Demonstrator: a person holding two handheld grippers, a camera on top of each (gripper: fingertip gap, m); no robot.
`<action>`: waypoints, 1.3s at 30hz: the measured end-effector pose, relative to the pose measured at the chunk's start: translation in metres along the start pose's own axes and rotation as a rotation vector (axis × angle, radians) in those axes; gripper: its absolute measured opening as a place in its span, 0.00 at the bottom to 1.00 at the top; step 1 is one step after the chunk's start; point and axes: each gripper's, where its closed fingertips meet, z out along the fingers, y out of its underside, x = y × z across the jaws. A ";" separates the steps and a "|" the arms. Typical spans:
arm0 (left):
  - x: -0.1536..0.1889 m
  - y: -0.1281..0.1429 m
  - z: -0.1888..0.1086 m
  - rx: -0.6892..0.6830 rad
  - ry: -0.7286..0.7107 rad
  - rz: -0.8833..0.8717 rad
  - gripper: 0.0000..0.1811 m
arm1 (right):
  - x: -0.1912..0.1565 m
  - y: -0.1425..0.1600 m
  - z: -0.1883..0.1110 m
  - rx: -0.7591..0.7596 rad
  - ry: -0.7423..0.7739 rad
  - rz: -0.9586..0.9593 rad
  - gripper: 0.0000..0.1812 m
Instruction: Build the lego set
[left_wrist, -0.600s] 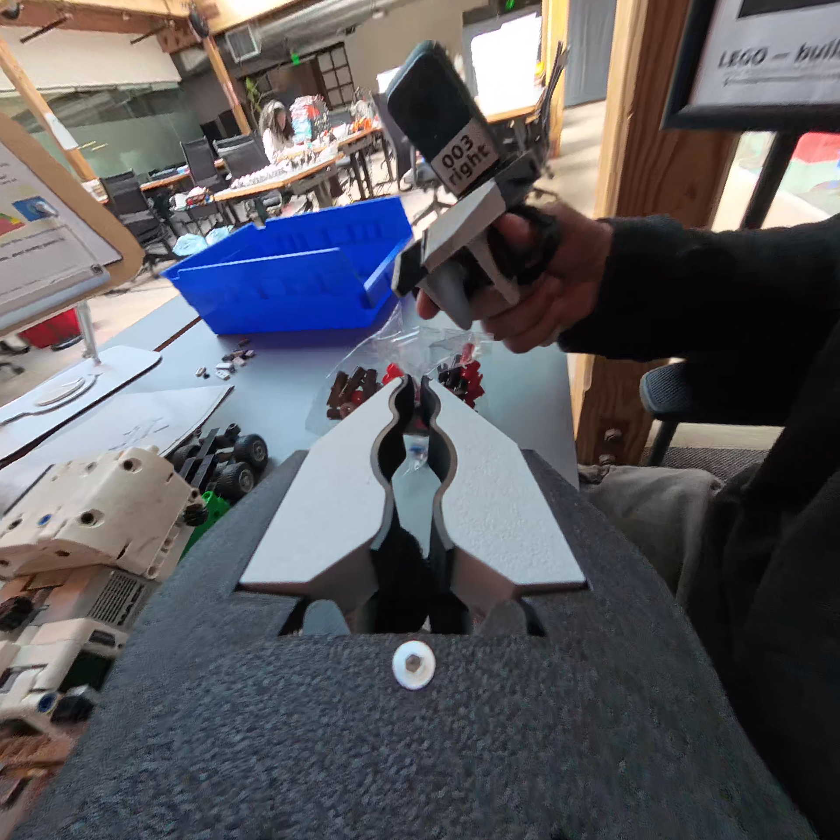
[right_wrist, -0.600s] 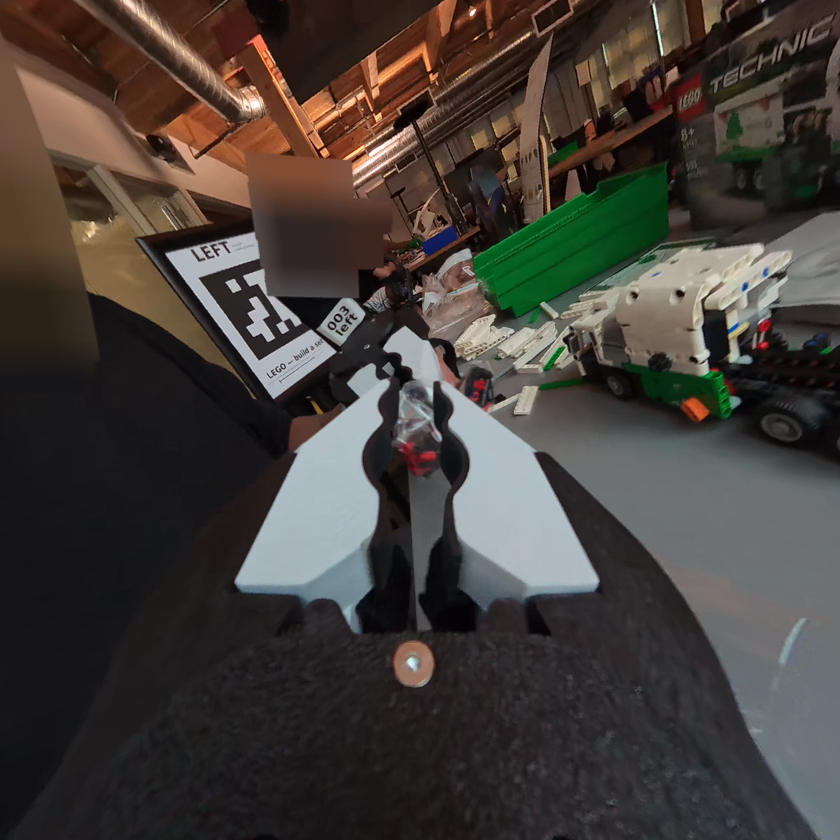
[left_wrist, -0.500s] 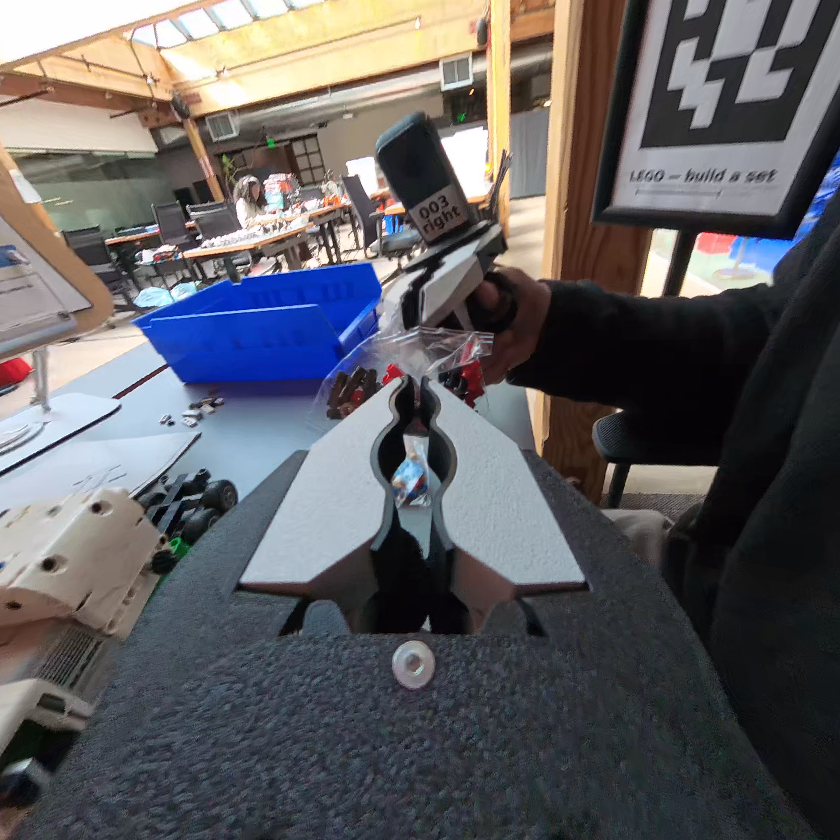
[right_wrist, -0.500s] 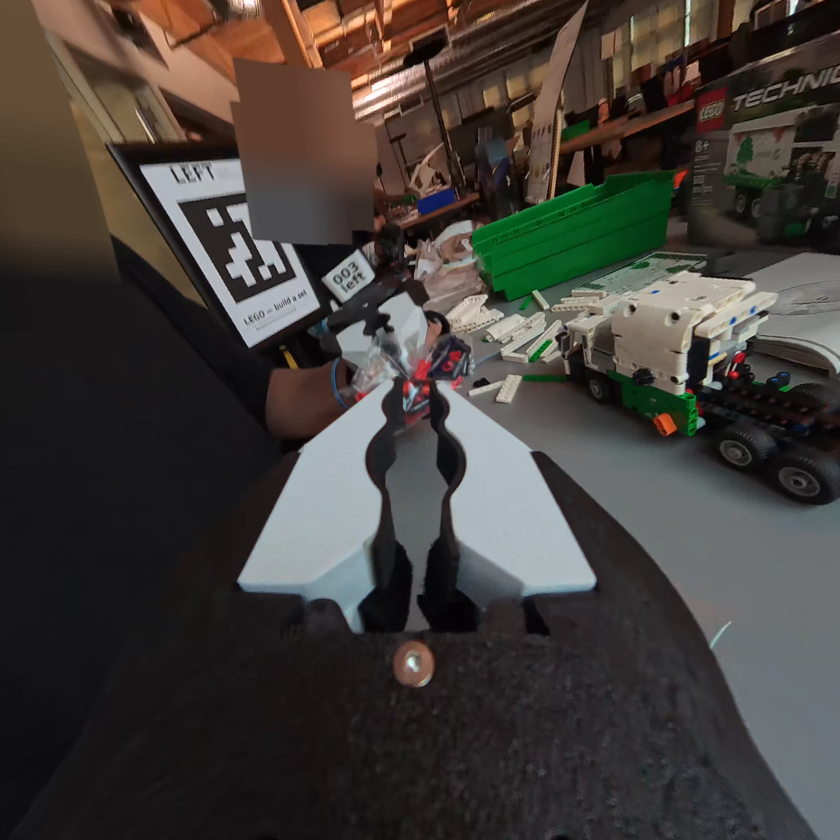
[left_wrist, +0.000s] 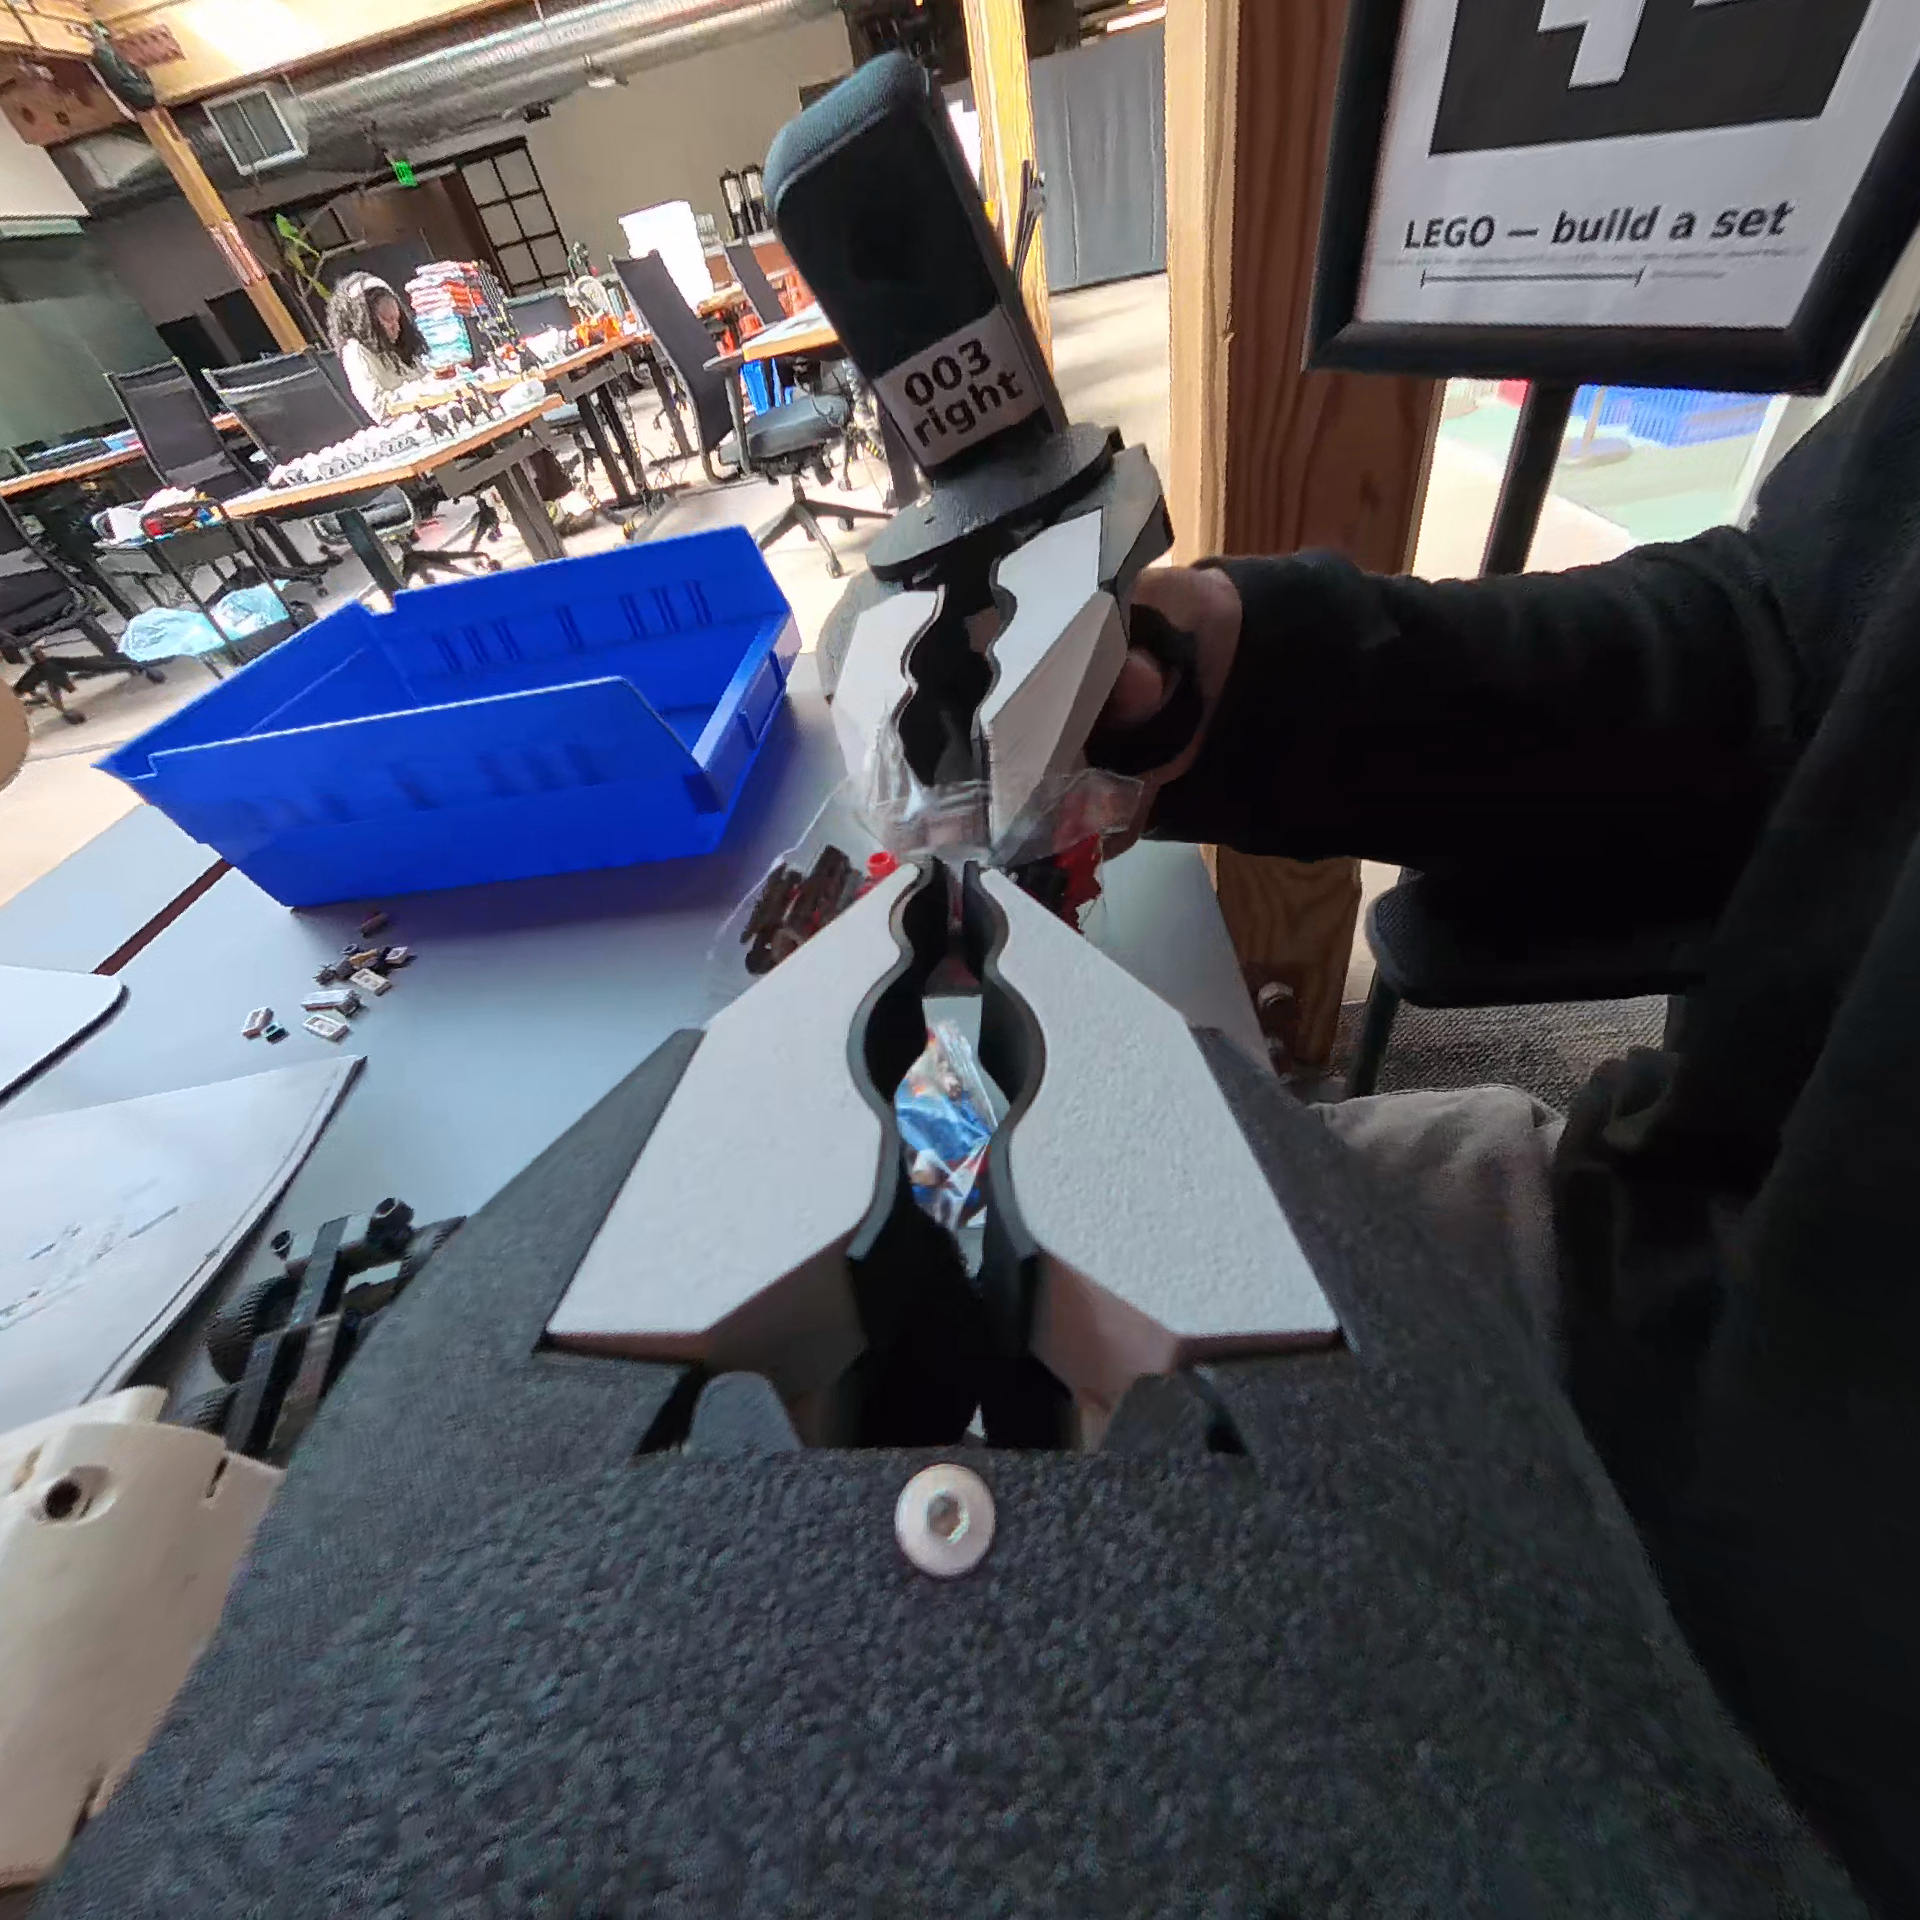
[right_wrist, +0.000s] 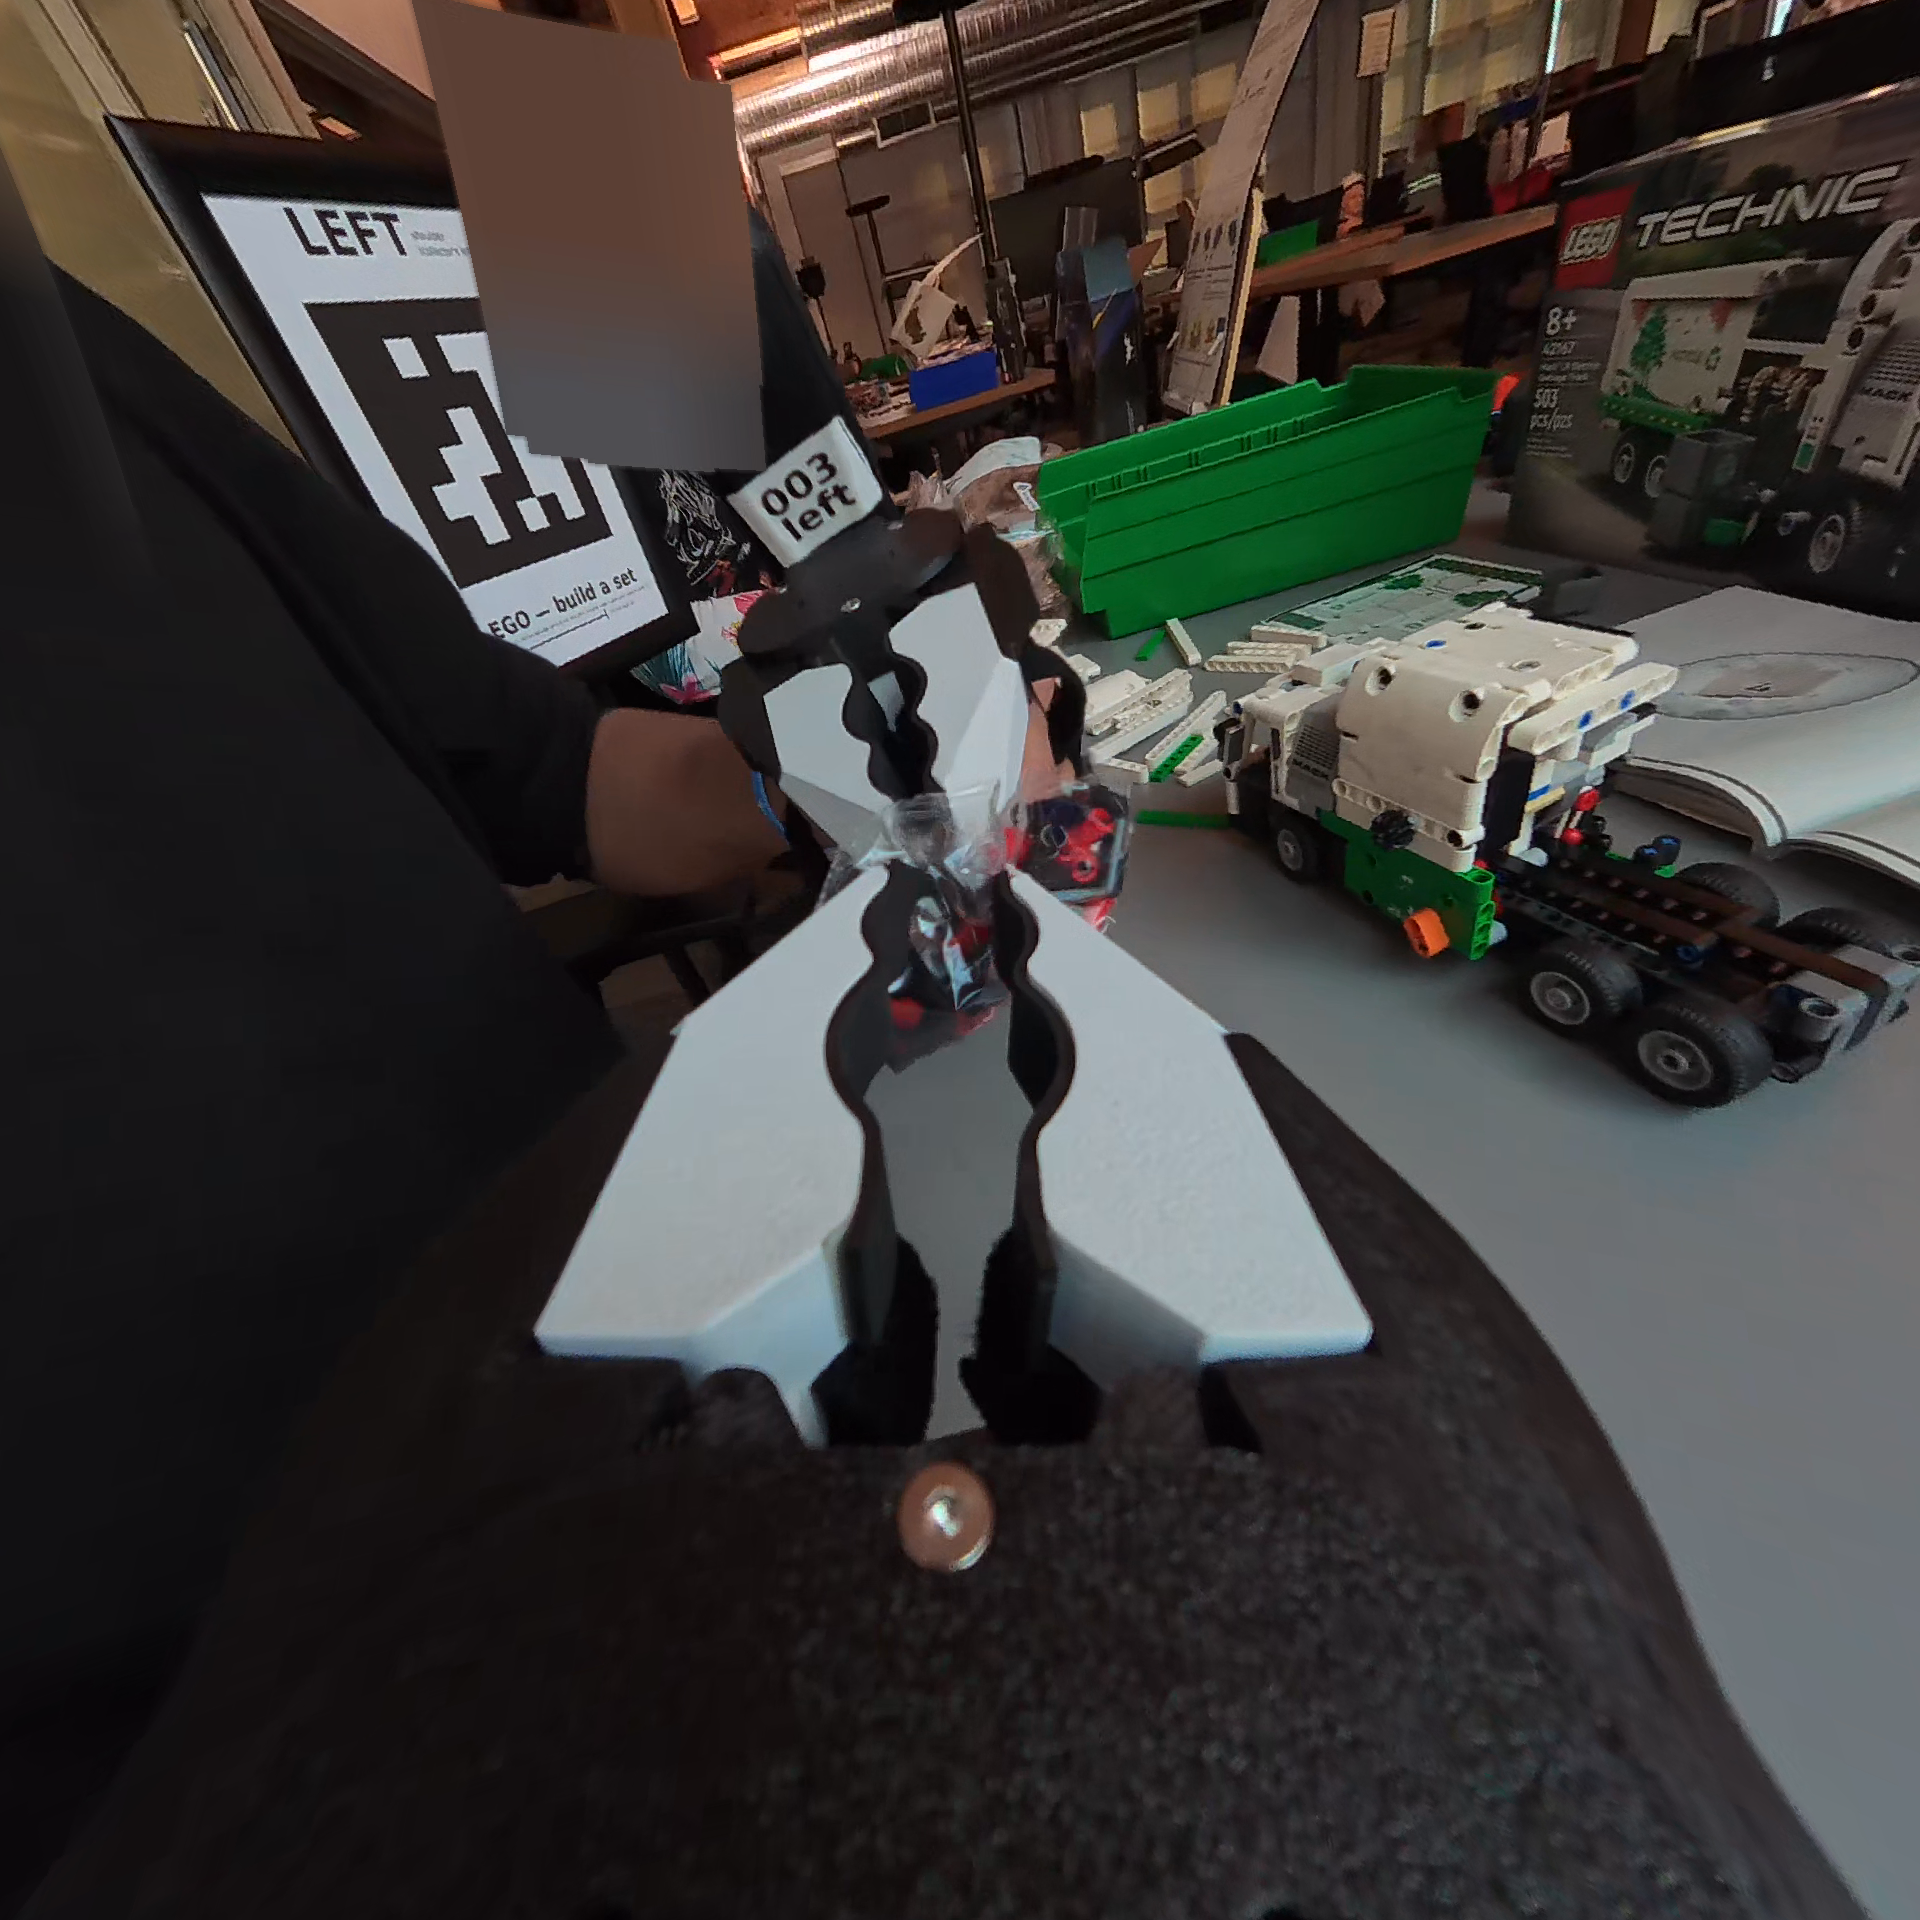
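Observation:
Both grippers pinch the same clear plastic bag of small red and dark Lego parts (left_wrist: 940, 821), held in the air between them. My left gripper (left_wrist: 948, 871) is shut on the bag's top edge. My right gripper (right_wrist: 943, 871) is shut on it from the opposite side, tips nearly touching the left one's. The bag also shows in the right wrist view (right_wrist: 956, 940), hanging between my fingers. The half-built white and green Lego truck (right_wrist: 1455, 769) stands on the grey table to the right.
A blue bin (left_wrist: 468, 727) and scattered small pieces (left_wrist: 332, 987) lie ahead on the table. A green bin (right_wrist: 1268, 478), loose white beams (right_wrist: 1153, 696), an open instruction booklet (right_wrist: 1797, 717) and the set's box (right_wrist: 1745, 343) are at the back. A framed sign (right_wrist: 416, 416) stands behind. My left and right fingertips are right by each other.
The two grippers have come closer together, now tip to tip on the bag. The bag's top is bunched between them and lifted higher.

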 end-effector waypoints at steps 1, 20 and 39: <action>-0.004 0.002 0.005 -0.027 -0.015 0.014 0.00 | 0.005 0.001 -0.003 -0.008 0.022 -0.014 0.07; -0.037 0.016 0.019 -0.131 0.020 -0.024 0.00 | 0.065 0.005 -0.043 -0.060 0.166 -0.045 0.07; -0.018 0.014 0.020 -0.064 0.116 -0.019 0.00 | 0.027 0.012 -0.019 -0.128 0.077 -0.192 0.01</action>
